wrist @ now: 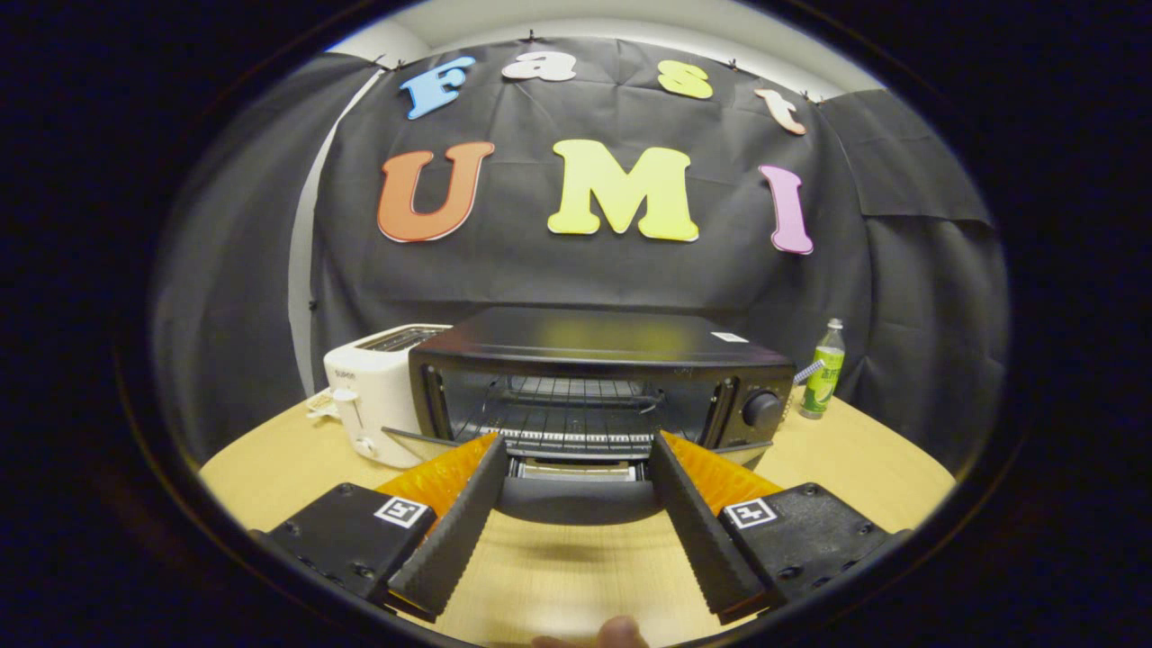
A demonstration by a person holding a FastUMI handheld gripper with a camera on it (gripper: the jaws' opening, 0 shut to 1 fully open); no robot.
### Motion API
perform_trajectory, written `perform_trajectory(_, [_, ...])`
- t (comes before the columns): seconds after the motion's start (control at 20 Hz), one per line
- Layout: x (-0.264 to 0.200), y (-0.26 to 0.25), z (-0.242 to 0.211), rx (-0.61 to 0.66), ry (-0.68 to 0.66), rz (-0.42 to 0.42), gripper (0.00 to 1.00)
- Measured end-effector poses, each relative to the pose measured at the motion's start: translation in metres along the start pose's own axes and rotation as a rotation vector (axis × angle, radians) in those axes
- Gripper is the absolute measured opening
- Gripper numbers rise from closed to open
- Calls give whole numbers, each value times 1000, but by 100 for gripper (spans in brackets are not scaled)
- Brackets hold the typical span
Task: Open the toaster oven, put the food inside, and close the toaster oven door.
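**Tongs spread wide at open oven door**

Tongs (576, 445): fingers (454, 531) wide apart, gripping nothing, flanking the lowered door handle (576, 499). Black toaster oven (598, 382) stands just ahead on the wooden table (270, 477), door down, wire rack (567, 409) exposed. White toaster (373, 396) beside it; green bottle (823, 369) opposite.

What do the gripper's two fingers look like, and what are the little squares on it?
The gripper has two long black fingers with ridged, toothed inner pads. Behind each finger sits a translucent orange piece and a black block with screws. Each block carries a small white square tag printed with a black pattern. A fingertip of the person holding it peeks in at the bottom.
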State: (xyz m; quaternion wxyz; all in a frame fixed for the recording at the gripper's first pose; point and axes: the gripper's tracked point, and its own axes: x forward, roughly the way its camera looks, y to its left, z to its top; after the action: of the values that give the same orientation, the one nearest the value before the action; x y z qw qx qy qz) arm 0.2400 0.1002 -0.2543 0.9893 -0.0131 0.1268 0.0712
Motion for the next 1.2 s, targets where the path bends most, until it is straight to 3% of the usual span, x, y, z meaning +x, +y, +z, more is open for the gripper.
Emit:
perform_trajectory(0.3, [-29,1,-45,-13,118,26,100])
perform_trajectory(0.65, [-33,-8,-87,34,284,41,100])
perform_trajectory(0.9, [-65,-15,-64,36,258,32,100])
perform_trajectory(1.2, [-142,-19,-40,14,236,35,100])
